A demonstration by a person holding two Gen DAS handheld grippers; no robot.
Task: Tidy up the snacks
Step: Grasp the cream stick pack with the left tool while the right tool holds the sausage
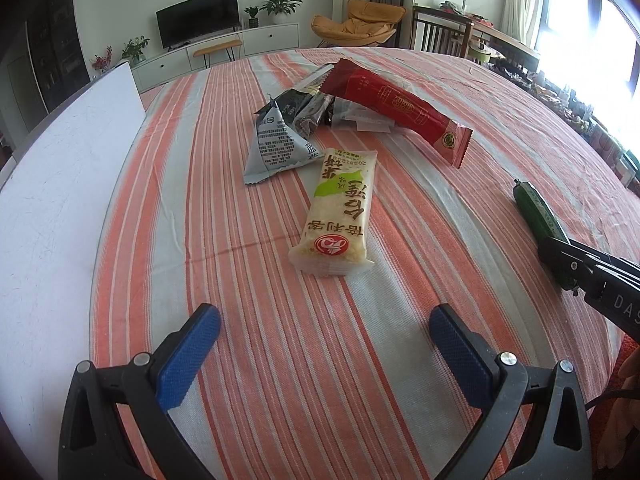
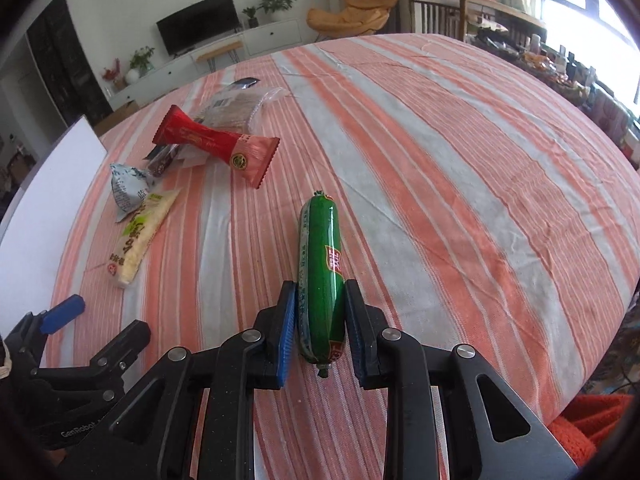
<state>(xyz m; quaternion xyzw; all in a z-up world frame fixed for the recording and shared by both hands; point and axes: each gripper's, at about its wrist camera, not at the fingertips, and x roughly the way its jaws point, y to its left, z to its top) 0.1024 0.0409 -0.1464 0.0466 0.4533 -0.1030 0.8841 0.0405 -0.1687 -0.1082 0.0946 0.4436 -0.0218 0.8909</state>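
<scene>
The green sausage, clamped lengthwise between the right claw pads above the striped tabletop, could slip forward on its slick casing, while the left claw hangs released nearby.

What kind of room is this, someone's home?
Most likely a home living and dining room: a television on a low white cabinet, an orange lounge chair, potted plants, and a table under a striped tablecloth with snacks on it.
</scene>
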